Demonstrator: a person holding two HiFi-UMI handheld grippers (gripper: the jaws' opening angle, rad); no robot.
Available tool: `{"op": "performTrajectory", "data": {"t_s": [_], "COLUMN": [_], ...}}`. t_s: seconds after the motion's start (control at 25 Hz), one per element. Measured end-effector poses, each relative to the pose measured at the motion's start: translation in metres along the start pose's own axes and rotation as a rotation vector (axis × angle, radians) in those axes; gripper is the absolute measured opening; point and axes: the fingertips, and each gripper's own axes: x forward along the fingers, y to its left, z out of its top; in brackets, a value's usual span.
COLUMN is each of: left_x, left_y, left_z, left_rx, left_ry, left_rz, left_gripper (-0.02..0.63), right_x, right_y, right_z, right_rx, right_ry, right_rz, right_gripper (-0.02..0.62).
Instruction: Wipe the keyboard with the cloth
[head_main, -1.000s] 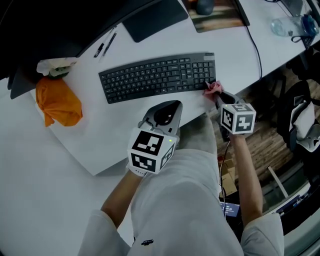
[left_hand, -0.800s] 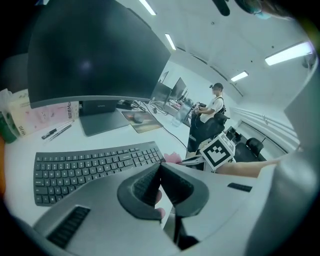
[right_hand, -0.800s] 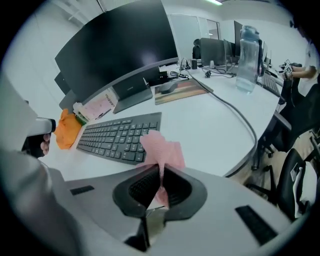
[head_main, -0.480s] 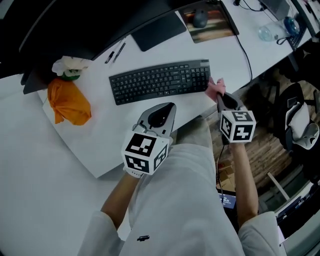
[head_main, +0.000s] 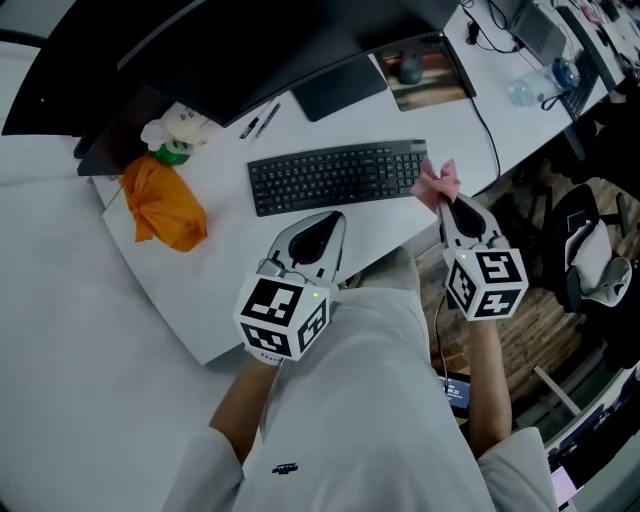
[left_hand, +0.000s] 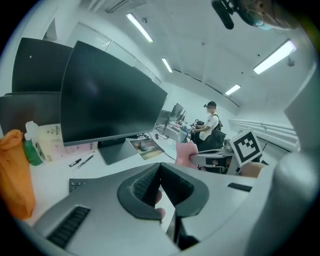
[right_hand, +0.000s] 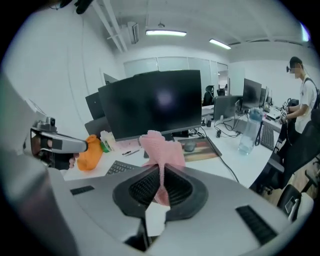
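Observation:
The black keyboard (head_main: 340, 175) lies on the white desk (head_main: 200, 300), in front of the monitor. A crumpled pink cloth (head_main: 440, 183) hangs just off the keyboard's right end, above the desk edge, with my right gripper (head_main: 447, 205) shut on it. In the right gripper view the cloth (right_hand: 161, 150) stands up out of the closed jaws and the keyboard (right_hand: 119, 167) shows to the left. My left gripper (head_main: 318, 235) is shut and holds nothing, hovering over the desk's front edge below the keyboard's middle. From the left gripper view the cloth (left_hand: 186, 152) is to the right.
An orange bag (head_main: 160, 205) and a green-and-white bottle (head_main: 175, 135) sit left of the keyboard. Behind it are the dark monitor (head_main: 280, 50), two pens (head_main: 260, 120), a black pad (head_main: 340, 85) and a mouse (head_main: 410, 68). A cable (head_main: 492, 115) runs right; a backpack (head_main: 590, 250) lies on the floor.
The right gripper has drawn the pink cloth off the keyboard's lower right corner, to just beyond its right end. The left gripper has kept its place below the keyboard. The head view has shifted.

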Motion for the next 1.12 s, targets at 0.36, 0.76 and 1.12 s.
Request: {"op": "performTrajectory", "data": {"t_s": [0.36,0.76,1.12], "left_x": [-0.053,-0.115,-0.133], "left_y": [0.015,0.028,0.037], "left_z": [0.040,0.060,0.056], "left_rx": [0.023,0.067,0.090], "left_ry": [-0.139,-0.274,-0.320], "left_rz": [0.055,0.175,0.222], "left_gripper": [0.018,0.018,0.018], "right_x": [-0.040,-0.063,-0.064], "right_y": [0.052,0.086,0.123], "right_z": [0.060,0.087,0.095], "right_rx": [-0.086,-0.171,-0.191], "right_ry": [-0.221,-0.322,-0.395], "right_rz": [0.017,0.052,0.118], "right_gripper": [0.015,0.017,0.018]}}
